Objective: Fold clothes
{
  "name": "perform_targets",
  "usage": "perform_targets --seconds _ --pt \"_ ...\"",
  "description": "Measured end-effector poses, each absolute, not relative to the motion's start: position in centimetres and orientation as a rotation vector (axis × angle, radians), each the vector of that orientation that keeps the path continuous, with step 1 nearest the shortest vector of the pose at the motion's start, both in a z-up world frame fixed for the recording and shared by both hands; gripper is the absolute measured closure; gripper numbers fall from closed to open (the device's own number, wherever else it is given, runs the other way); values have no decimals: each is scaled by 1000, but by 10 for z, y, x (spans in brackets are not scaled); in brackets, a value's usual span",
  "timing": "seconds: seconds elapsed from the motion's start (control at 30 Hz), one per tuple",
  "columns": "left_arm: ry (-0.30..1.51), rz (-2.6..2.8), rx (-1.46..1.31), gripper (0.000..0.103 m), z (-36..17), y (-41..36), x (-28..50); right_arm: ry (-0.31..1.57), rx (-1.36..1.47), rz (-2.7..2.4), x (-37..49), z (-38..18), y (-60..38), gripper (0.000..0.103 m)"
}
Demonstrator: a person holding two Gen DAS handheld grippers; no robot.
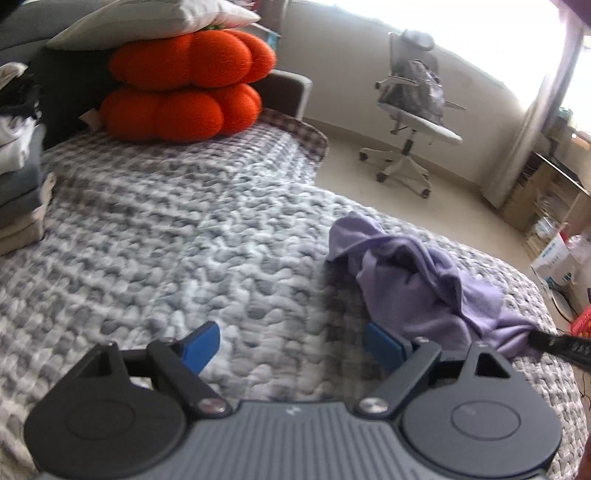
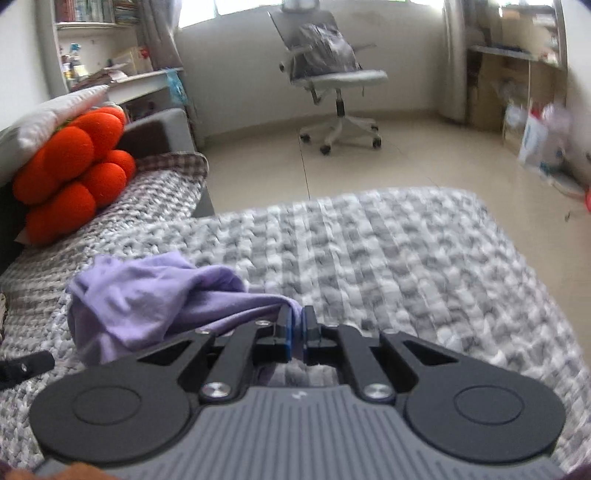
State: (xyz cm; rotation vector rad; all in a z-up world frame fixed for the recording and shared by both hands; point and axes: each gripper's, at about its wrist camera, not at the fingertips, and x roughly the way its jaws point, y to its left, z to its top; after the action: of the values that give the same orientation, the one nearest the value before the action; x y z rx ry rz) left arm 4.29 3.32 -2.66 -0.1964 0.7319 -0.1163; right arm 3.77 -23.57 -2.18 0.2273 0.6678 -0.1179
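So the crumpled lilac cotton garment is lying in a heap on the grey-and-white chunky knitted bedspread, lower right of the left wrist view and lower left of the right wrist view. It's all bunched up, nothing flat about it.

The right gripper has its two blue-padded fingers pinched nearly together on one twisted end of that lilac cloth, dead centre near the bottom of its own frame. The fabric stretches from the pinch back to the left into the heap. You can also spot that black gripper tip at the far right edge of the left view, right where the cloth tapers off.

The left gripper is spread wide, blue pads far apart, nothing between them, just bedspread. Its right-hand pad sits just beside the near edge of the lilac heap; can't tell if it's actually touching.

Background stuff: two stacked orange plush pumpkin cushions in the upper left with a white pillow on top, a pile of folded clothes along the left edge, and a white-and-grey office swivel chair on the beige floor, top centre of the right view.
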Motion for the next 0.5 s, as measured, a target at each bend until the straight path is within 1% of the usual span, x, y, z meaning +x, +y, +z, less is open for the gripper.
perform_targets --seconds 0.03,0.1,0.23,0.27,0.3,0.33,0.43,0.5 --pt "731 -131 -201 15 -25 32 45 672 242 -107 37 -23 -237 96" --pt "738 -164 -225 15 -24 30 50 678 260 -85 34 -23 -238 89" --pt "757 -218 -249 17 -25 18 60 664 244 -63 29 -17 -234 86" --pt "762 -223 -245 19 -26 15 61 662 245 -54 28 -16 -232 74" --pt "768 -228 -241 23 -27 12 62 659 246 -44 28 -14 -231 54" --pt "771 -232 -241 25 -27 9 62 657 246 -35 27 -13 -230 49" --pt "781 -248 -251 37 -26 2 65 650 217 2 27 -8 -224 49" --pt "787 -264 -265 48 -25 0 68 646 198 21 30 -5 -217 49"
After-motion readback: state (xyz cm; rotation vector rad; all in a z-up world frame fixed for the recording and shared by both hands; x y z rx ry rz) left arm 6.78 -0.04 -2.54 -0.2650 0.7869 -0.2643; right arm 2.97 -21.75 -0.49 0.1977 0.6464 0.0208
